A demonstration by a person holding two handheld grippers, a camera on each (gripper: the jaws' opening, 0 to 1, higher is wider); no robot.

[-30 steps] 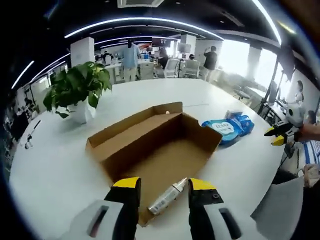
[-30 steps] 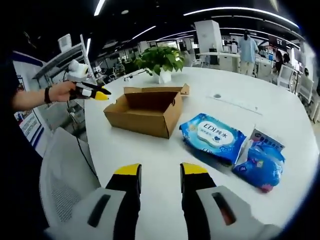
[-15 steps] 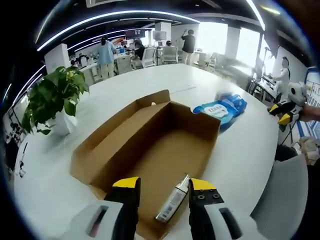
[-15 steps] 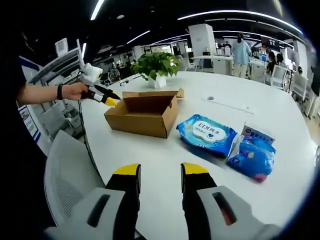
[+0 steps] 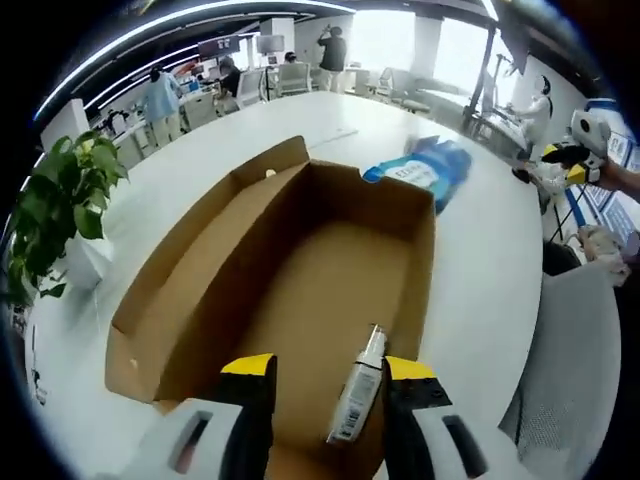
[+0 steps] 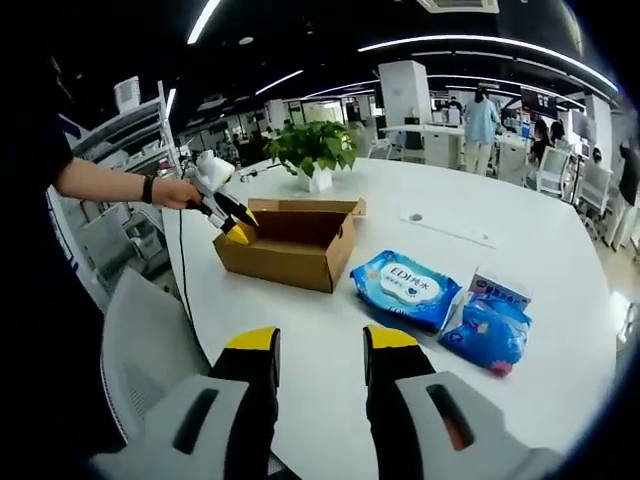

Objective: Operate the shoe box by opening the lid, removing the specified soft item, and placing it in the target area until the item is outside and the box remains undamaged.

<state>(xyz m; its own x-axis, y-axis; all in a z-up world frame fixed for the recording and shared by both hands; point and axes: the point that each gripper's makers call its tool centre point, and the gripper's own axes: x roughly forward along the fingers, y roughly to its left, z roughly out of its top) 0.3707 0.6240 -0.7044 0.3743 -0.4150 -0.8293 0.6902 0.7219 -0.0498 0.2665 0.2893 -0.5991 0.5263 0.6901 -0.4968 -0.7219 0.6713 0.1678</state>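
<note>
We had our left gripper [image 5: 322, 380] low in the frame of the left gripper view, its fingers apart and empty, poised over the near end of the open shoe box [image 5: 200, 290]. The lid was already back, lying flat along the left side of the frame. A small spray bottle [image 5: 356, 395] lay on the box floor at lower centre, between our two fingertips in the picture, though we could not tell whether it was within reach or well below them.

The soft item we took to be the blue wipes pack [image 6: 406, 288], which already lay outside the box on the white bench [image 6: 560, 300], right of centre in the right gripper view, beside a second blue packet [image 6: 487, 335] and a small carton [image 6: 500, 288]. If so, the removal looked done.

Our right gripper [image 6: 318, 345] hung at the bottom of its own view with fingers spread and nothing between them, well apart from the box.

To do this step well, we judged the left gripper should enter the box straight down the middle, clear of the cardboard walls, so nothing bends or tears. A potted plant [image 5: 50, 215] stood at the left edge.
</note>
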